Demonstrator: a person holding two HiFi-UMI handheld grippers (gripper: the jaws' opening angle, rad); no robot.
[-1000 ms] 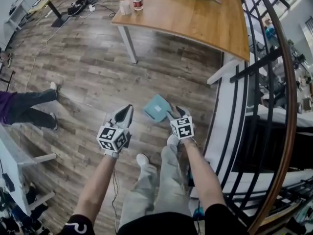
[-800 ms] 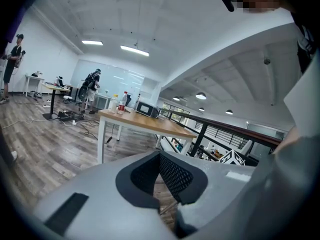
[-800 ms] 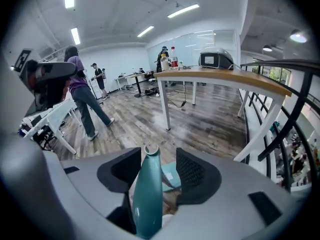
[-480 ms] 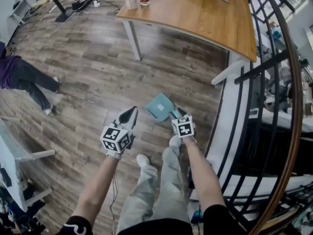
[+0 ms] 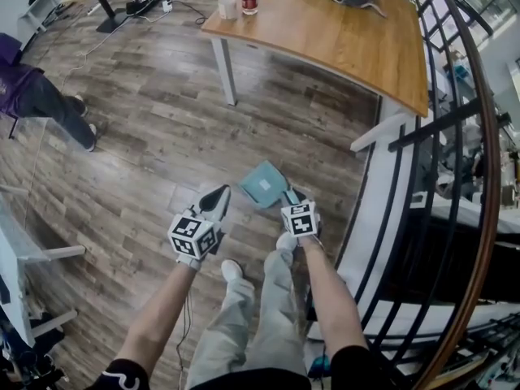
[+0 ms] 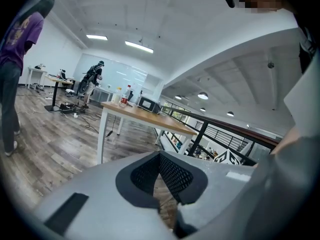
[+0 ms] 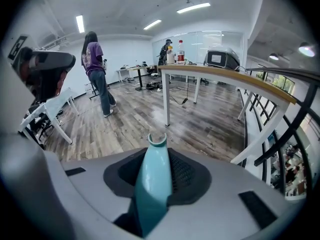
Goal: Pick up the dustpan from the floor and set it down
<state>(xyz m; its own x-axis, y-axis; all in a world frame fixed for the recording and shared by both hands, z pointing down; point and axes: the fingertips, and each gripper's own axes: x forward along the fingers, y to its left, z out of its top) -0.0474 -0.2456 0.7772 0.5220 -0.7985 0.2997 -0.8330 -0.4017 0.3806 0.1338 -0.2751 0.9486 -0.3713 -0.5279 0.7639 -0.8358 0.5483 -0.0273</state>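
Note:
A teal dustpan (image 5: 262, 184) lies on the wooden floor, just ahead of my feet. My right gripper (image 5: 290, 195) sits low at its right rear, and its jaws have just been closing. In the right gripper view the dustpan's teal handle (image 7: 154, 184) runs up between the black pads, which press on both its sides, and the right gripper (image 7: 159, 156) points steeply down. My left gripper (image 5: 215, 199) hovers to the left of the dustpan, apart from it. In the left gripper view the left gripper (image 6: 160, 156) has its tips together and nothing between them.
A wooden table (image 5: 341, 35) with bottles (image 5: 237, 0) stands beyond the dustpan. A black curved railing (image 5: 422, 177) runs down the right side. A person in purple (image 5: 32, 96) stands at far left. White furniture (image 5: 24, 254) is at lower left. My shoe (image 5: 231, 270) is below the grippers.
Both grippers have sunk toward the floor, the right one onto the dustpan's handle. The person at left has walked farther away, toward the upper left.

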